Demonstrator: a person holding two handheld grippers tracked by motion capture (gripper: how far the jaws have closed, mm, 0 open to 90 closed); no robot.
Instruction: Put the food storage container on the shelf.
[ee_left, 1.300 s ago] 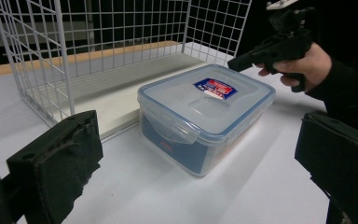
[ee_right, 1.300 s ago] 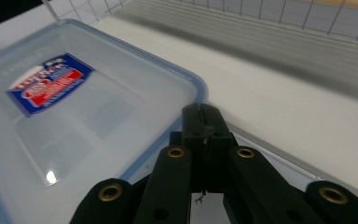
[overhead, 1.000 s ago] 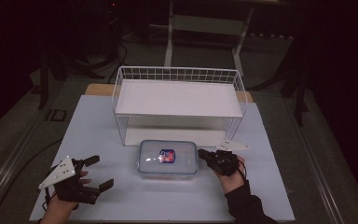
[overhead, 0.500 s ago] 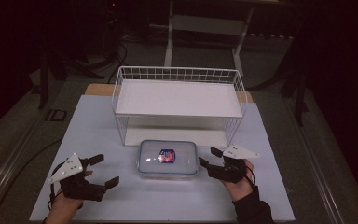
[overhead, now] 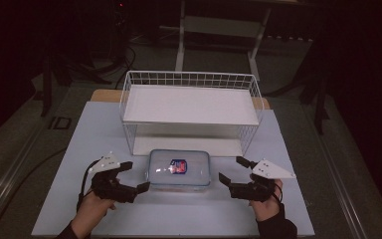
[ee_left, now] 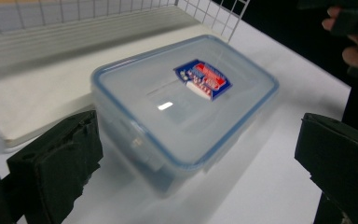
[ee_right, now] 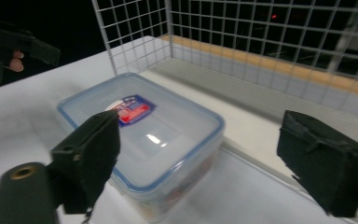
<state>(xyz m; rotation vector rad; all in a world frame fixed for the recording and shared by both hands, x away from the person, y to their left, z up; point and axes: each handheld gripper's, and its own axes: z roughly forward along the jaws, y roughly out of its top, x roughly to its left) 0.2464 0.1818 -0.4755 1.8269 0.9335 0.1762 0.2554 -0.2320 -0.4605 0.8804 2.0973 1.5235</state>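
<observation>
since the box (overhead: pixel 179 169) lies flat on the table (overhead: pixel 69 149) right between the two hands, the coming move turns on how each gripper faces one of its short ends. in the high view the box sits at the table's near middle, just in front of the wire rack (overhead: pixel 189 107), with its long axis running from 9 o'clock to 3 o'clock. its lid, with a red and blue label, is on.

the left gripper (overhead: pixel 132 175) waits at the box's 9 o'clock end, and from it the box lies toward 3 o'clock. its jaws are spread wide and nothing is between them; the near jaw tip comes almost to the box's corner, though touch cannot be told. in the left gripper view the box (ee_left: pixel 182 100) fills the gap ahead of the two black jaws.

the right gripper (overhead: pixel 232 169) stands at the 3 o'clock end, a little apart from the box, which lies toward 9 o'clock from it. its jaws have just been opening and now stand wide, with nothing held; in the right gripper view the box (ee_right: pixel 144 130) lies ahead and to the left of the gap.

the left gripper looks the nearer of the two. either one would need to close in along the long axis to take an end.
</observation>
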